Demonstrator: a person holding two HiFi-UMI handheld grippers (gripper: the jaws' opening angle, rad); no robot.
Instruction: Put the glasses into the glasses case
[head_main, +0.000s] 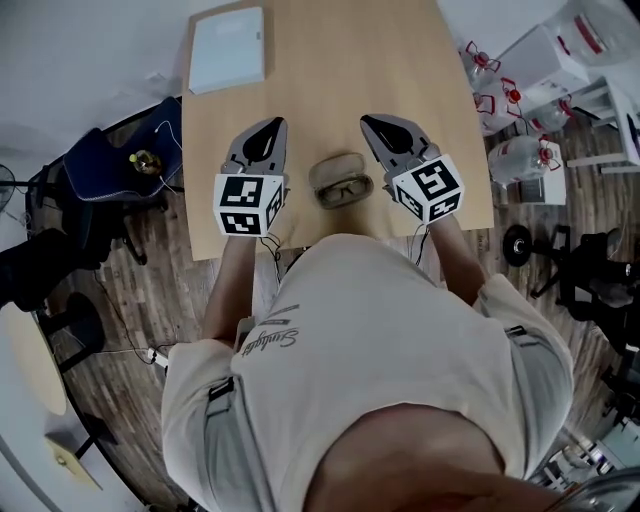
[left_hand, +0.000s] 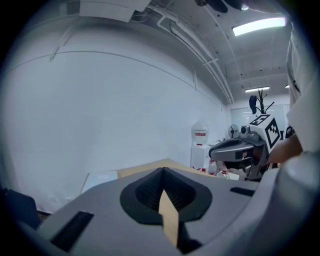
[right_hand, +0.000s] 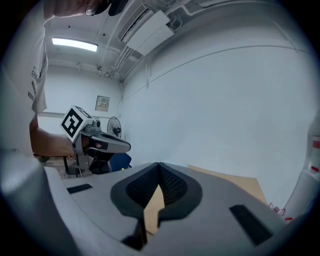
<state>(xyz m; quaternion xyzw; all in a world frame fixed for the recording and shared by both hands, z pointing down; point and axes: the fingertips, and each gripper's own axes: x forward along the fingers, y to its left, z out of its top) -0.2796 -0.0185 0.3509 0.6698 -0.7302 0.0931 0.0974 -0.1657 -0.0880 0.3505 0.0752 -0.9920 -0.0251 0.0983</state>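
The grey-beige glasses case (head_main: 338, 166) lies near the front edge of the wooden table (head_main: 330, 70). The clear-lensed glasses (head_main: 346, 189) rest against its near side; I cannot tell whether they sit inside it. My left gripper (head_main: 266, 133) hovers just left of the case and my right gripper (head_main: 377, 125) just right of it. Both point away from the person, with their jaws closed tip to tip and nothing between them. Each gripper view looks over its shut jaws, the left gripper (left_hand: 162, 170) and the right gripper (right_hand: 159, 164), and neither shows the glasses or the case.
A white flat box (head_main: 228, 48) lies at the table's far left corner. A dark blue chair (head_main: 110, 165) stands left of the table. Water bottles (head_main: 520, 155) and boxes crowd the floor to the right. A pale wall rises beyond the table's far edge.
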